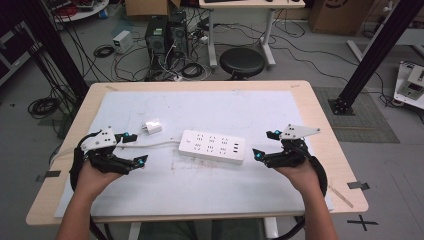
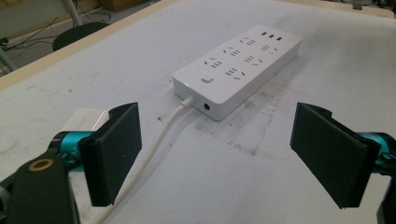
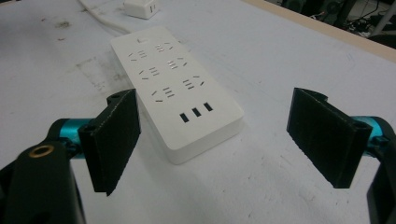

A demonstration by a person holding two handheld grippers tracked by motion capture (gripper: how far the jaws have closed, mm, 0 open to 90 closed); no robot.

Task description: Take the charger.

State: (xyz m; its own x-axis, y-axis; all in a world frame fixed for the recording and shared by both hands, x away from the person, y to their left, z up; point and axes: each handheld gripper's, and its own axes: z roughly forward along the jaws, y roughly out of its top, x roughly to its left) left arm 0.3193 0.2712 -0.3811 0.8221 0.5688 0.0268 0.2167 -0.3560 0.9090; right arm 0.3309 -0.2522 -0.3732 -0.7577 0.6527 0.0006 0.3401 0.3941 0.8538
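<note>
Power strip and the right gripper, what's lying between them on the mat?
Nothing: in the high view, bare white mat separates the power strip from the right gripper, whose jaws stand open.

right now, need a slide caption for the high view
Two hand-held grippers, left gripper and right gripper, both open, flank a white power strip on the table.

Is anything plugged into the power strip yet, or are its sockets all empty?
Empty. The power strip lies flat with every socket and USB port bare; the white plug adapter sits apart on the mat.
</note>
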